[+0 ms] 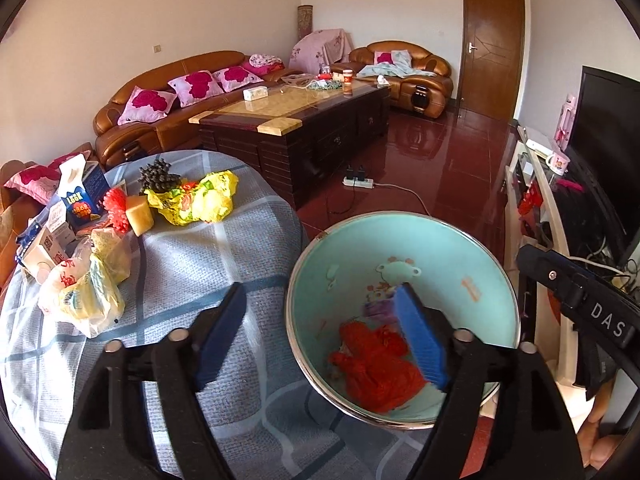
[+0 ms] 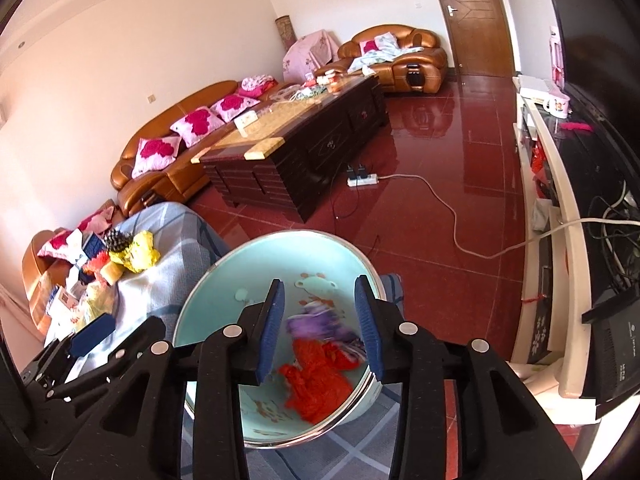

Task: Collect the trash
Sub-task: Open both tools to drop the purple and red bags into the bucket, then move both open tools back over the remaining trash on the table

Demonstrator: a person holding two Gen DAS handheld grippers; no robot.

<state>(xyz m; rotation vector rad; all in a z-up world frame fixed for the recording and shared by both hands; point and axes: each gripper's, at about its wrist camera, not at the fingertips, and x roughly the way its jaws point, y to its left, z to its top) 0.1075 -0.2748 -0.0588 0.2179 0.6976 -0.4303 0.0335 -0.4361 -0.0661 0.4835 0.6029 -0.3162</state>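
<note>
A pale blue enamel bowl stands at the right edge of the cloth-covered table. In it lies a crumpled red plastic bag. A blurred purple wrapper is beside the bag. My left gripper is open wide, one finger over the cloth, the other inside the bowl, pressing on nothing. My right gripper hovers open over the bowl. The purple wrapper shows loose below the gap between its pads.
Several pieces of trash lie on the table's far left: a yellow bag, a pale plastic bag, cartons, red mesh. Beyond are a dark coffee table, sofas, a power strip with its cable, and a TV stand.
</note>
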